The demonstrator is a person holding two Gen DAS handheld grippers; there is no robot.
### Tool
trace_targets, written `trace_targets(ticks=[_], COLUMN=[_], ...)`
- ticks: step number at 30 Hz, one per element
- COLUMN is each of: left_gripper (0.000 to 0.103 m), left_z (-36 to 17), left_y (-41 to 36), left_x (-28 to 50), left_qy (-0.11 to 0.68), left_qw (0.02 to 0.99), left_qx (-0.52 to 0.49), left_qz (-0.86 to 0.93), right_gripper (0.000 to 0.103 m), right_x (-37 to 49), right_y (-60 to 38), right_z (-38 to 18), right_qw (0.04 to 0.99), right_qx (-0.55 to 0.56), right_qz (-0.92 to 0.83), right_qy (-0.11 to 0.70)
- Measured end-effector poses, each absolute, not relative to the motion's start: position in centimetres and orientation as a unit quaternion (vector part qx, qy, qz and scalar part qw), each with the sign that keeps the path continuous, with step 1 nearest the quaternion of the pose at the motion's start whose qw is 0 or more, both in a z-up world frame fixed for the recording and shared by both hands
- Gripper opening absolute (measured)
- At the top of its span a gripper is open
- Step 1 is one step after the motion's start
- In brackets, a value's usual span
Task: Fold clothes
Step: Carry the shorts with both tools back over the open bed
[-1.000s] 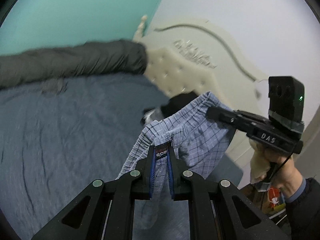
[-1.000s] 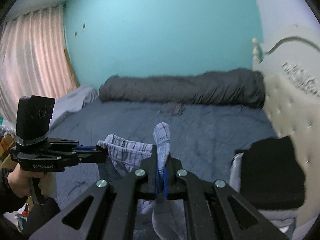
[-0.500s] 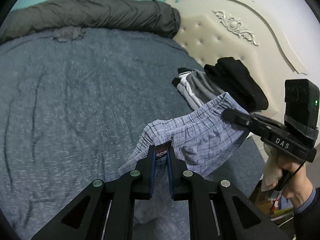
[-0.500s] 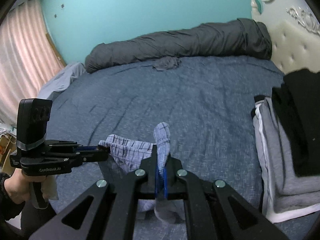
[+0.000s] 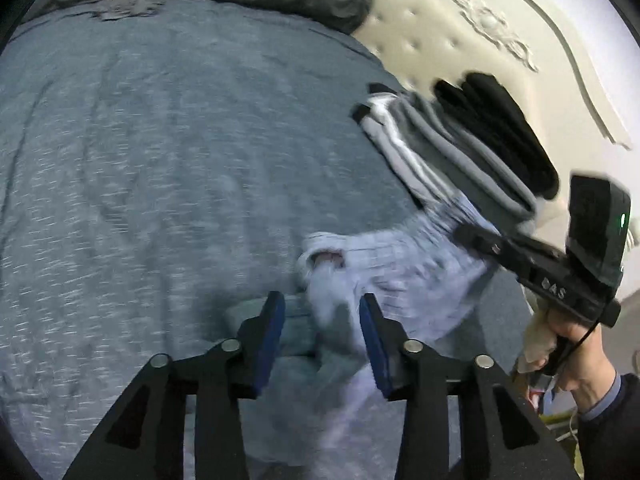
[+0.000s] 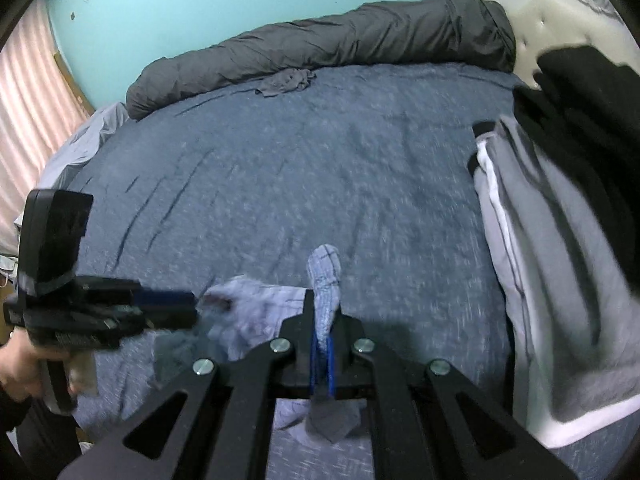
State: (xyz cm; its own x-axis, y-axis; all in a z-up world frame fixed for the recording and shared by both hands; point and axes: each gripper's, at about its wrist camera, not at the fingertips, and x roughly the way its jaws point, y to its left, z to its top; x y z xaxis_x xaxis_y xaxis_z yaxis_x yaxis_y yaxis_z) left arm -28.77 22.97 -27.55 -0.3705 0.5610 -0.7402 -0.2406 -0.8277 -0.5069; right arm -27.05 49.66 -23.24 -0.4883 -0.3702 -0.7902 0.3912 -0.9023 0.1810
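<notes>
Light blue checked shorts (image 5: 384, 264) hang low over the near edge of the blue bed (image 5: 160, 160). My left gripper (image 5: 322, 316) is open, its blue pads apart, with the cloth loose between and beyond them. My right gripper (image 6: 322, 344) is shut on the shorts' waistband (image 6: 325, 276), which sticks up between its pads. The right gripper also shows in the left wrist view (image 5: 480, 240), gripping the far side of the shorts. The left gripper shows in the right wrist view (image 6: 176, 308), beside the shorts' edge (image 6: 256, 312).
A folded stack of grey and black clothes (image 5: 460, 148) lies at the bed's right side against the cream headboard (image 5: 500, 32); it also shows in the right wrist view (image 6: 560, 240). A rolled dark duvet (image 6: 320, 52) lies along the far edge, with a small grey garment (image 6: 286, 80) before it.
My left gripper has opened and let go of the shorts. Both grippers have dropped toward the bed, and the shorts have sagged down onto it.
</notes>
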Motion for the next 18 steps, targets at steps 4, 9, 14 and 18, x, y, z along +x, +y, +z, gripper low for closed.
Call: trace_targets(ticks=[4, 9, 14, 18], left_gripper=[0.044, 0.044, 0.042, 0.020], left_z=[-29.5, -33.1, -35.1, -35.2], left_y=[21.5, 22.2, 22.8, 23.4], left_x=[-30.1, -31.9, -32.3, -31.9], left_qy=[-0.157, -0.150, -0.157, -0.154], left_qw=[0.227, 0.230, 0.239, 0.248], left_qx=[-0.527, -0.572, -0.585, -0.583], left_qz=[0.804, 0.773, 0.759, 0.758], right_gripper=[0.003, 0.003, 0.003, 0.003], right_x=[-26.8, -26.7, -26.7, -26.8], right_y=[50.8, 51.4, 51.5, 51.9], right_z=[-24.4, -25.1, -25.6, -25.7], right_qw=[0.218, 0.219, 0.221, 0.221], right_qx=[0.459, 0.464, 0.468, 0.468], right_qz=[-0.861, -0.858, -0.856, -0.856], right_qy=[0.007, 0.002, 0.000, -0.004])
